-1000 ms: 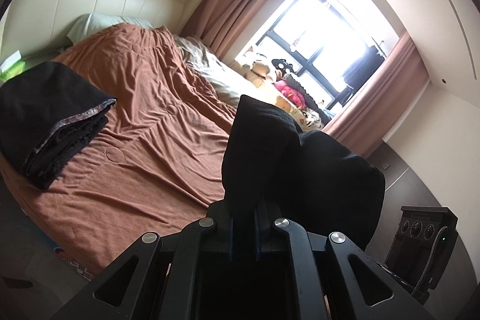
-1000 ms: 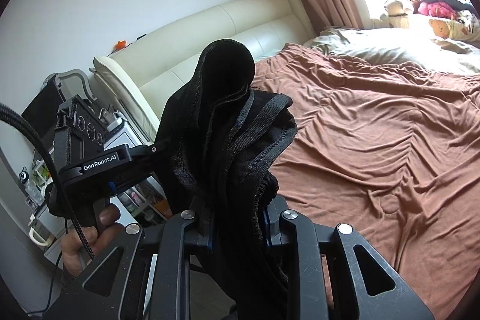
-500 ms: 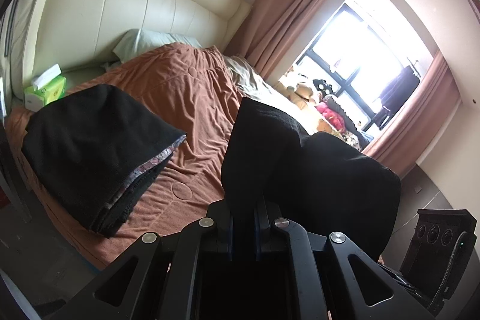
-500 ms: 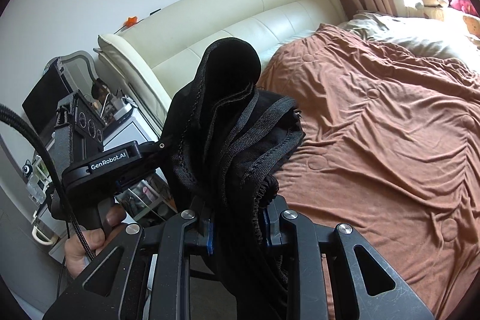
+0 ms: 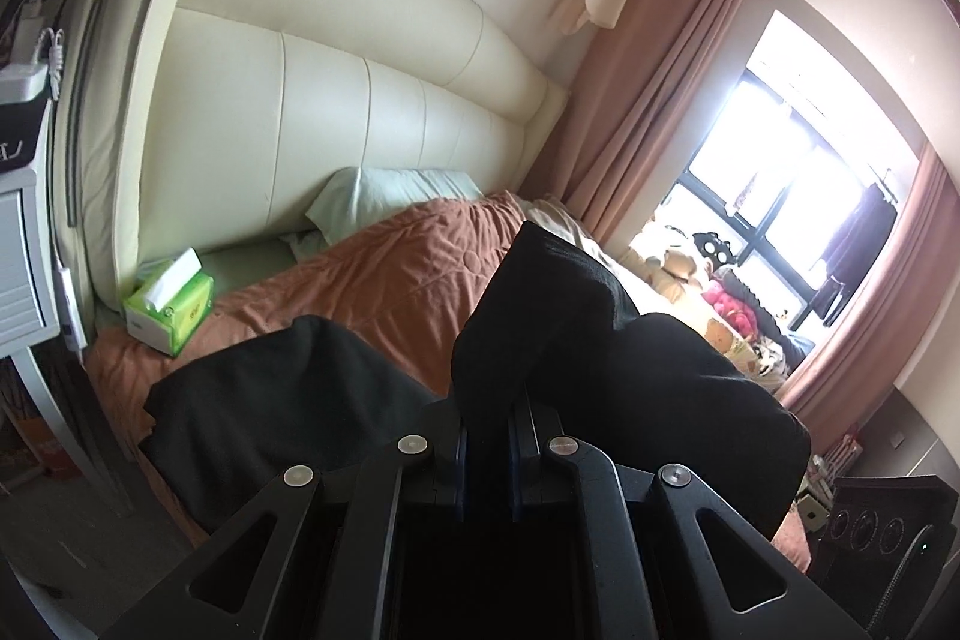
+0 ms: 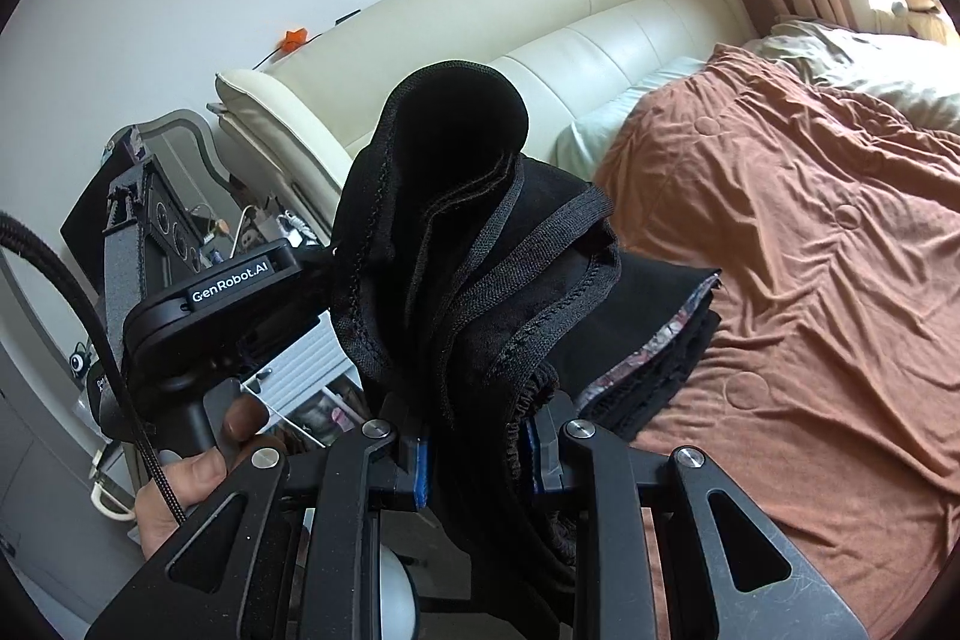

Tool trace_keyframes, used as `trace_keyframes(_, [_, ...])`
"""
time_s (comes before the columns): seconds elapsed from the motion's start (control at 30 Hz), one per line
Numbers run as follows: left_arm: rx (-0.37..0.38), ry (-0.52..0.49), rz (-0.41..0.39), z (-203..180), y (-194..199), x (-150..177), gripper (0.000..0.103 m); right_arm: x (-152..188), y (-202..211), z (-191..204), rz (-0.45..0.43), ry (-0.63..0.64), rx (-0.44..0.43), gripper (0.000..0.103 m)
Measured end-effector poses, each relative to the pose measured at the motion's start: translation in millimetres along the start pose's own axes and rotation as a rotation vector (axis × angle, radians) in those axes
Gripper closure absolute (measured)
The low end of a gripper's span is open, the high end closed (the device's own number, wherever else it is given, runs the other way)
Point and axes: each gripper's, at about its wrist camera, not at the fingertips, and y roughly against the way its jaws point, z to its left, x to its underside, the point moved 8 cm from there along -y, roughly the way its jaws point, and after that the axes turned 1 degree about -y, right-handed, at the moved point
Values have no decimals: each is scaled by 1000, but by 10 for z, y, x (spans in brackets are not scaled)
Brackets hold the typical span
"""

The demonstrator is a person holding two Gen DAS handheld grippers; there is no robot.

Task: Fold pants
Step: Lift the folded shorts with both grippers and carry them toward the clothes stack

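Left claw (image 5: 485, 415) clamped on a fold of the black pants (image 5: 600, 340), which rise between its fingers and drape to its right. Right claw (image 6: 474, 436) likewise closed on a bunched, hemmed part of the pants (image 6: 456, 220), the cloth standing upright above the fingers and hanging down through them. Both claws hold the garment in the air, off the bed (image 6: 810, 250). A folded black pile (image 5: 282, 388) lies on the bed ahead and left of the left claw; it appears just behind and right of the right claw (image 6: 648, 328). Tissue box (image 5: 171, 304) further left, beside the headboard (image 5: 360, 112)
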Motion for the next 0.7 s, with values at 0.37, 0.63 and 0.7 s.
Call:
trace_keyframes(0.37, [-162, 13, -46, 469, -253, -286, 93, -291, -818, 62, 74, -27, -60, 83])
trace_keyframes(0.63, [-245, 11, -22, 778, -701, -363, 94, -416, -1527, -154, 124, -84, -82, 83])
trace_keyframes(0.7, [-260, 12, -9, 845, -850, -365, 94, -447, -1698, -226, 130, -101, -88, 83])
